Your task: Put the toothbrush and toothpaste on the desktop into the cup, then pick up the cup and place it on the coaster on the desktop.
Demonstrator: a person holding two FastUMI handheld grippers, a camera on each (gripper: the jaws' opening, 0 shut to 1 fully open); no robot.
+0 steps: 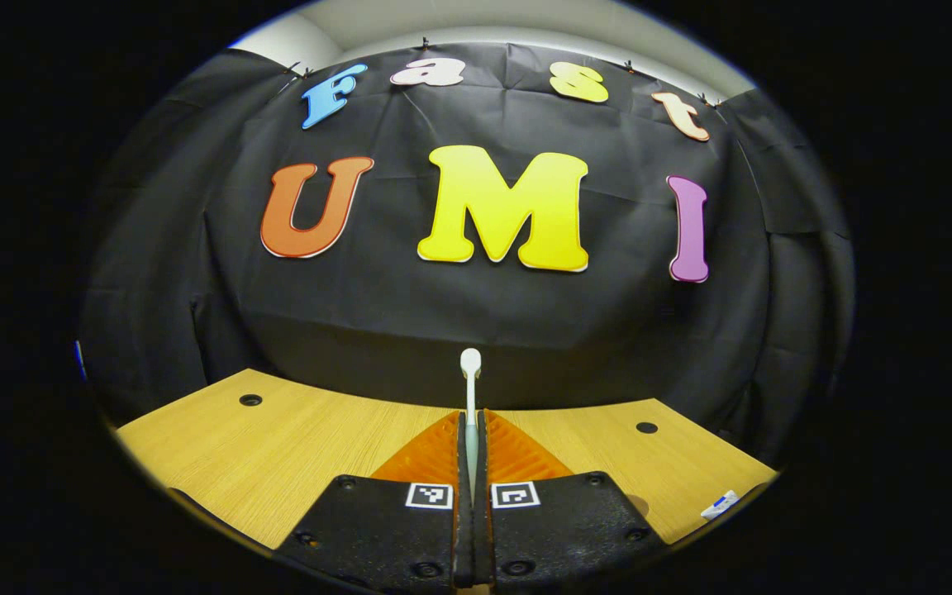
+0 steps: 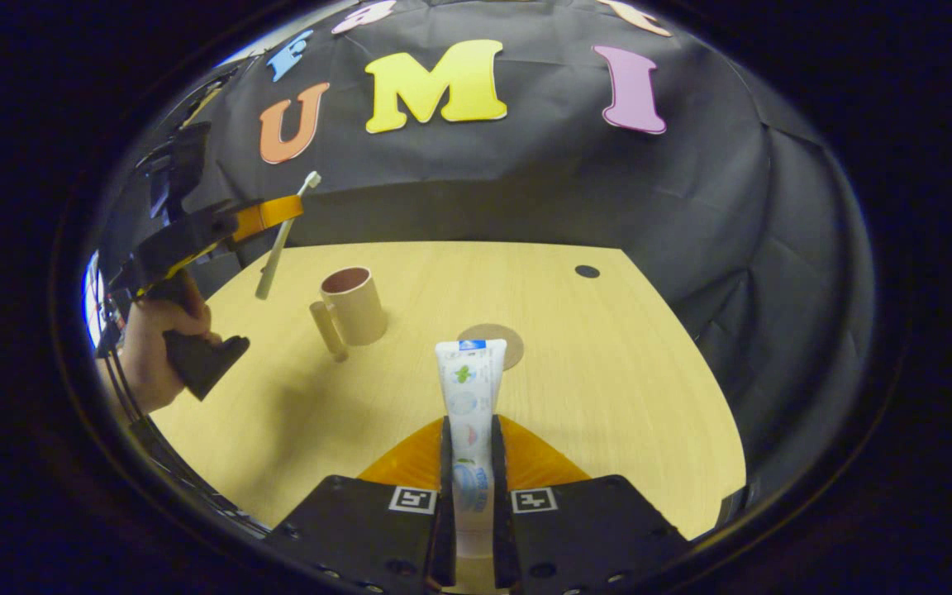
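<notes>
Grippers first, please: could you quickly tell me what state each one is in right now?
Left gripper: closed on the toothbrush, held above the desk.
Right gripper: closed on the toothpaste, also lifted.

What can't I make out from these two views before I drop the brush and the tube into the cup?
- White toothbrush: lower handle hidden between the left gripper fingers, left gripper view.
- White printed toothpaste tube: cap end hidden between the right gripper fingers, right gripper view.
- Round brown coaster: near part covered by the tube.
- Tan handled cup: inside bottom hidden by its wall.
</notes>
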